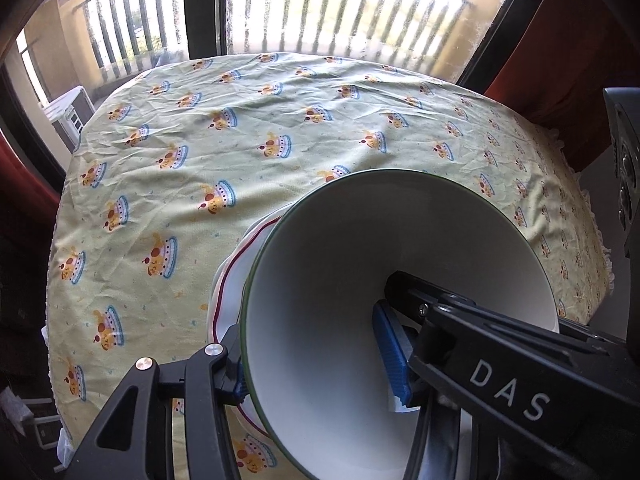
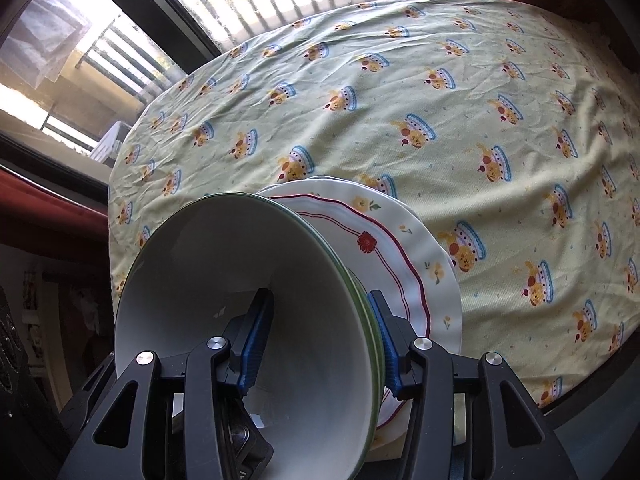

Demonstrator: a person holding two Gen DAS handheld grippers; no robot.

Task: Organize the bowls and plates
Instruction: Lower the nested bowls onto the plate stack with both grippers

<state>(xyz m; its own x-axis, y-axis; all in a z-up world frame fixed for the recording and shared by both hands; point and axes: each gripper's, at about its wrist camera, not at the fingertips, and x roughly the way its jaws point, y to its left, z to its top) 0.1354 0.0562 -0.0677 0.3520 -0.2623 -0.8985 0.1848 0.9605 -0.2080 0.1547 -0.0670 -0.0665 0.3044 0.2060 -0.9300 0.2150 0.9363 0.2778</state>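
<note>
A stack of white bowls with green rims sits on white flowered plates with a red line. My right gripper is shut on the stacked bowl walls, one blue pad inside the top bowl, one outside. In the left wrist view my left gripper is shut on the green-rimmed bowl, one pad inside, one outside at the rim. The red-lined plate shows behind the bowl. The other gripper's black finger marked DAS reaches into the bowl.
The stack rests near the front edge of a table under a pale green cloth with cartoon prints. A bright window with railings lies beyond the far edge. Red curtains hang at the sides.
</note>
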